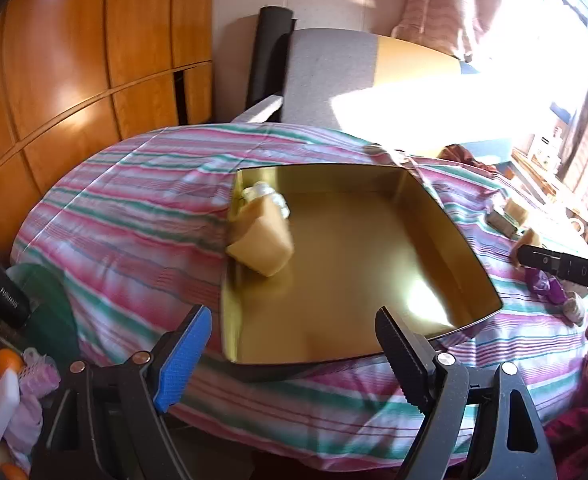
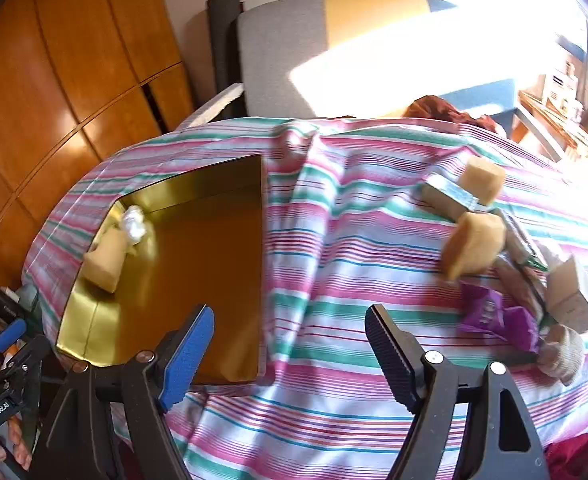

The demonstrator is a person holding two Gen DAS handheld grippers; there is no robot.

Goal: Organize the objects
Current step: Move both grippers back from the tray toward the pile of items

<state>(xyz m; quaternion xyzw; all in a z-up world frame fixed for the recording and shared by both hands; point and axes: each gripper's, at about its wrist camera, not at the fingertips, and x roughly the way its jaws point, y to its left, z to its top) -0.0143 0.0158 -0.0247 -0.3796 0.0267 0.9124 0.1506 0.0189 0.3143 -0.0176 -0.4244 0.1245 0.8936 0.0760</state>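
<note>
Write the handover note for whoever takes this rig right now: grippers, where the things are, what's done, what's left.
Left gripper: open, empty, above the near edge of the gold tin.
Right gripper: open, empty, over the striped cloth between the tin and the loose items.
Done: one sponge block and a white crumpled item lie in the tin's far left corner.
Left: two more sponge blocks, a purple wrapper, a pale carton, a knitted white piece and a flat pack sit on the cloth to the right. The nearer sponge block looks the easiest next pick.
</note>
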